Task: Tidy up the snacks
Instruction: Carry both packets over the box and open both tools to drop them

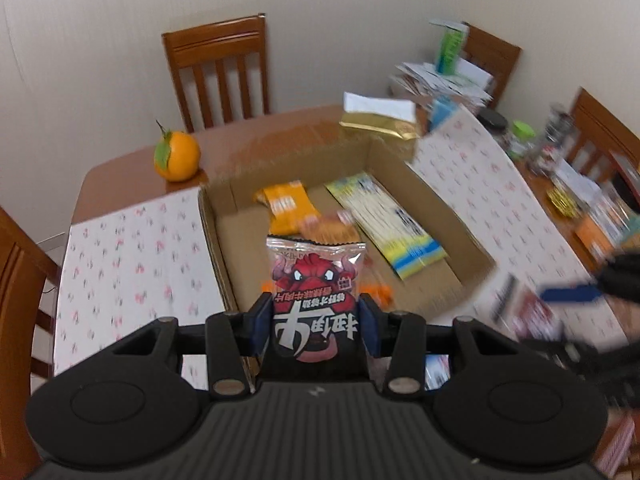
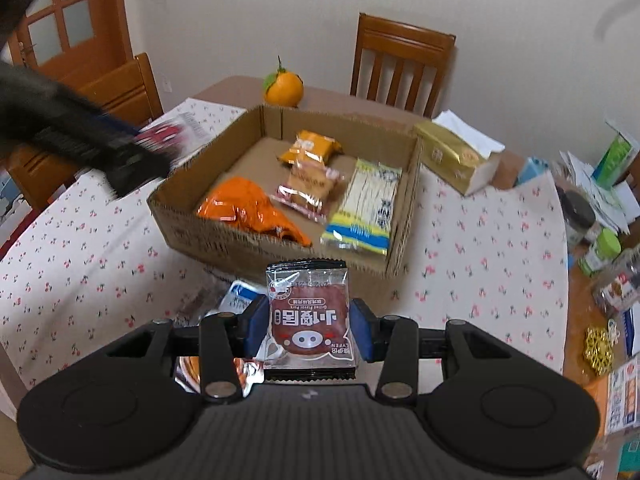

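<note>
Left hand-held gripper clamped on a red bull packet, poised over the near edge of the cardboard box; right hand-held gripper pinching a pig packet, short of the box on the table. Best carried over bare cardboard, lowered flat beside the orange bag, then released one at a time.

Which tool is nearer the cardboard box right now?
Left. The left tool is over the box edge with its packet; the right tool sits short of the box's near wall.
</note>
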The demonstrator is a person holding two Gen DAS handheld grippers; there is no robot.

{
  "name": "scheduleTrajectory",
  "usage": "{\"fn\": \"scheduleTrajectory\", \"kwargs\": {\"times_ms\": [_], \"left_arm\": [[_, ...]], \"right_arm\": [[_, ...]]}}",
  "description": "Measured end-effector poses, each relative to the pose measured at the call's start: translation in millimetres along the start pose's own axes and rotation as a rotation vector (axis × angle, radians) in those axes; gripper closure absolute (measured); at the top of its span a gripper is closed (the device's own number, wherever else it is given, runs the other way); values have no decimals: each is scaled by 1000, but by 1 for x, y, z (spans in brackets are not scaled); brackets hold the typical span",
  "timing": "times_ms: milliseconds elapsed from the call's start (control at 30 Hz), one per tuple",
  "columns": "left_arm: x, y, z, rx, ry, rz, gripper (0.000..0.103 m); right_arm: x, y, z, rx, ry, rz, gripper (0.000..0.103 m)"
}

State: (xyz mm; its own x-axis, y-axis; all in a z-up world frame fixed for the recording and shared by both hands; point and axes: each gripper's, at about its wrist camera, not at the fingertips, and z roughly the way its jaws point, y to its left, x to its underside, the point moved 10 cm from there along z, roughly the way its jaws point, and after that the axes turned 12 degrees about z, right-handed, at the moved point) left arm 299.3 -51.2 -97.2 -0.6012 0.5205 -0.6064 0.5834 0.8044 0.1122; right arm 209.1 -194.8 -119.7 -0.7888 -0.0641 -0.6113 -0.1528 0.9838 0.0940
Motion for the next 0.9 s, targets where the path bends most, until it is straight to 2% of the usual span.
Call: {"fn": "scheduleTrajectory", "kwargs": {"times_ms": [300, 367, 433, 500, 567, 900], "left_arm": [[-22, 31, 70, -74, 45, -38, 58], [-23, 37, 78, -86, 45, -59, 53], [-24, 42, 81, -102, 36, -76, 30], [-24, 48, 79, -131, 18, -84, 23], [-23, 51, 72, -155, 8, -93, 22], [11, 33, 18, -151, -23, -129, 11]], "right_arm": [[-6, 1, -1, -5, -19, 15, 54], [-7, -1, -2, -1, -20, 17, 54], [-7, -2, -3, 5, -22, 17, 54], [-8, -4, -3, 9, -22, 18, 54], [-9, -5, -3, 17, -22, 17, 54], [-23, -2, 2, 11, -31, -12, 54]]}}
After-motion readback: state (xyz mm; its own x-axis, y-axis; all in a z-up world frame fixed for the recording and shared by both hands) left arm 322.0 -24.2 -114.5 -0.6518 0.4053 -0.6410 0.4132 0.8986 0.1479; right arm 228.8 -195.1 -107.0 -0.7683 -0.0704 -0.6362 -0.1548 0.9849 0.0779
